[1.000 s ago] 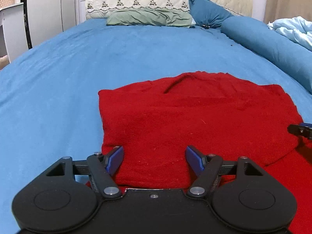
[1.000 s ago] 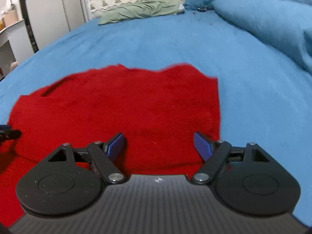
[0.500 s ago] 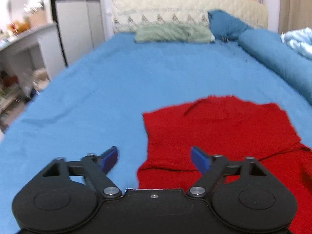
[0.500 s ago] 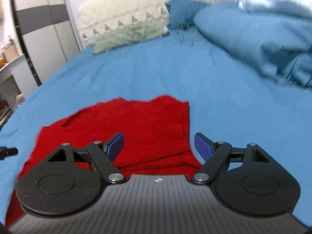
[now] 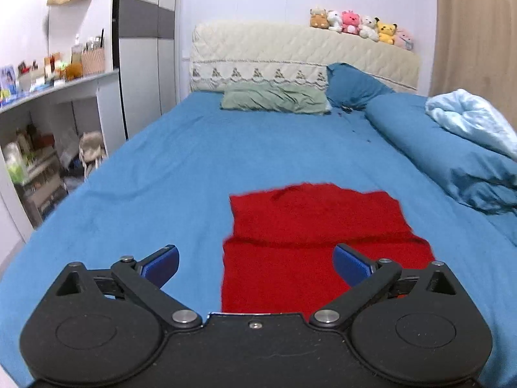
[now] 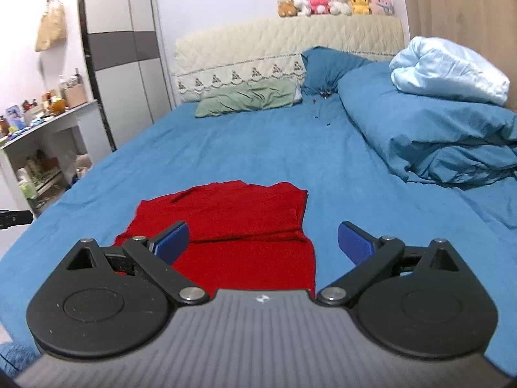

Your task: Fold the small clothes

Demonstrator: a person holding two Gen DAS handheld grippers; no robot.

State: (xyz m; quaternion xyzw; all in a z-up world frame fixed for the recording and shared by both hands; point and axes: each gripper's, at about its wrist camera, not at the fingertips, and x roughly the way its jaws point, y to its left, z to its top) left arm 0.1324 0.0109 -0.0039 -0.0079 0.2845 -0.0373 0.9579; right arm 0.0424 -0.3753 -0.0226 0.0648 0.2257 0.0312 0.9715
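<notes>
— while both tongs hung above the bed [image 5: 194, 168], what did they hold?
— nothing. the left tongs [image 5: 255, 263] gaped wide, and so did the right tongs [image 6: 263, 239].
— and the red garment [image 5: 316, 226]?
— it lay folded flat on the blue sheet, its far half doubled over the near half, clear of every blue pad.
— anything else?
— a green pillow [image 5: 274, 100] lay by the headboard [image 5: 290, 51].

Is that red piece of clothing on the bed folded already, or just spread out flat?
Folded at least once. The red knitted garment lies on the blue bedsheet with one layer doubled over another, its edge forming a ridge across the middle. Further folds: cannot tell.
</notes>
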